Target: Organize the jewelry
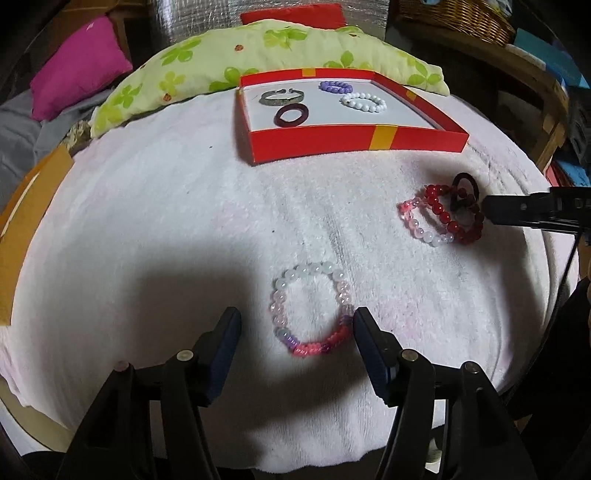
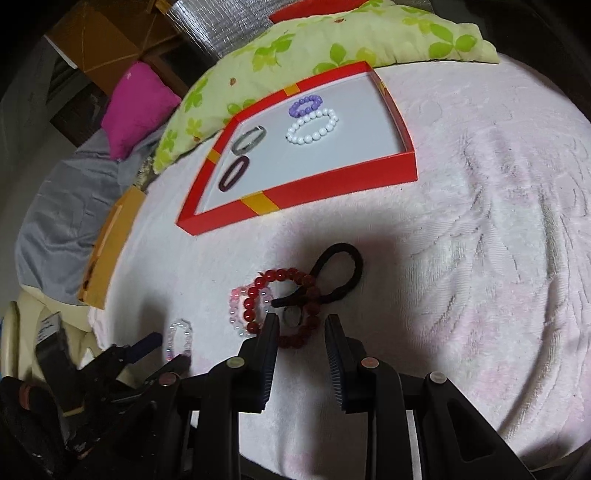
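Note:
A pastel bead bracelet (image 1: 306,270) lies on the pink towel between the fingers of my open left gripper (image 1: 295,322); the right finger sits at its edge. To the right lies a pile: a red bead bracelet (image 2: 258,285), a clear pink bracelet (image 2: 234,306) and a black hair tie (image 2: 345,254). My right gripper (image 2: 301,321) hangs over the pile, jaws narrowly apart, with the near part of the red bracelet in the gap, not pinched. The red box (image 1: 351,142) behind holds a silver bangle (image 1: 282,96), a dark ring (image 1: 291,115), and purple (image 1: 336,86) and white bead bracelets (image 1: 364,101).
A green floral pillow (image 1: 184,74) lies against the box's far side, with a magenta cushion (image 1: 81,70) to its left. A cardboard box (image 1: 26,221) borders the towel's left edge. A wicker basket (image 1: 458,18) and wooden frame stand at the back right.

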A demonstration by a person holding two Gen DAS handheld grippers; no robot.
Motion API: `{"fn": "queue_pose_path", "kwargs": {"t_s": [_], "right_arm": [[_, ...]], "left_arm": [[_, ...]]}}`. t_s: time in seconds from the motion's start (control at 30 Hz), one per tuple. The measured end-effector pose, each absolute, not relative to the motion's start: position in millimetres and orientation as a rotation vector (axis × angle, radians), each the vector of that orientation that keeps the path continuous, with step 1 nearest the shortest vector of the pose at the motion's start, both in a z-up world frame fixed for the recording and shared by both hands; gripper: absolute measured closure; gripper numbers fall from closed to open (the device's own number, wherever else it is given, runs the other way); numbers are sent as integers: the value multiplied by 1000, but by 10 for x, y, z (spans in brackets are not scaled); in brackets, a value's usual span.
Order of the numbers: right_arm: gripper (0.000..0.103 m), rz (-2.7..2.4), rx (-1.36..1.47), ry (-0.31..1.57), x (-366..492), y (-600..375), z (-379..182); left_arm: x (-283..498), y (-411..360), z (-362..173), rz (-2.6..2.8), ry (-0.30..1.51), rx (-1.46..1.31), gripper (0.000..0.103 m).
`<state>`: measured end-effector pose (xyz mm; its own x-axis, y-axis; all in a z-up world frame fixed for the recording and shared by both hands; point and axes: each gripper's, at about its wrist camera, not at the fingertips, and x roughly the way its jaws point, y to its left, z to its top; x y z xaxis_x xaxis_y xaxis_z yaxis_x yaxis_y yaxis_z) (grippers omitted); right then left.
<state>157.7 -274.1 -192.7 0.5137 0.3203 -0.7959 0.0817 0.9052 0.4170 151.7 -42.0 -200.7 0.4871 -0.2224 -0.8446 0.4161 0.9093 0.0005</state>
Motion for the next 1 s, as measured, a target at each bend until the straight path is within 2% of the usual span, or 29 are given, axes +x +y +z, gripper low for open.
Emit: {"fn": "queue_pose_path", "kwargs": {"t_s": [0.17, 0.2, 0.27, 0.3, 0.5, 1.0], "right_arm": [[75, 113, 398, 1024, 1623, -2673, -2002], [76, 115, 373, 1021, 1626, -2634, -2004], [89, 111, 331, 1014, 1620, -2582, -2000], [91, 102, 300, 1012, 1617, -2554, -2005], [92, 48, 295, 960, 1582, -2703, -1923], [92, -172, 539, 846, 1366, -3689, -1843]], "left_arm": [[1533, -459, -2011, -389, 967, 228, 42], [1535, -463, -2008, -387, 961, 233, 46], [1537, -484, -1998, -397, 943, 242, 61], [1544, -500, -1998, -412, 943, 243, 72], [1648, -586, -1985, -436, 919, 250, 87], [1798, -695, -1885, -423, 872, 213, 88]]}}
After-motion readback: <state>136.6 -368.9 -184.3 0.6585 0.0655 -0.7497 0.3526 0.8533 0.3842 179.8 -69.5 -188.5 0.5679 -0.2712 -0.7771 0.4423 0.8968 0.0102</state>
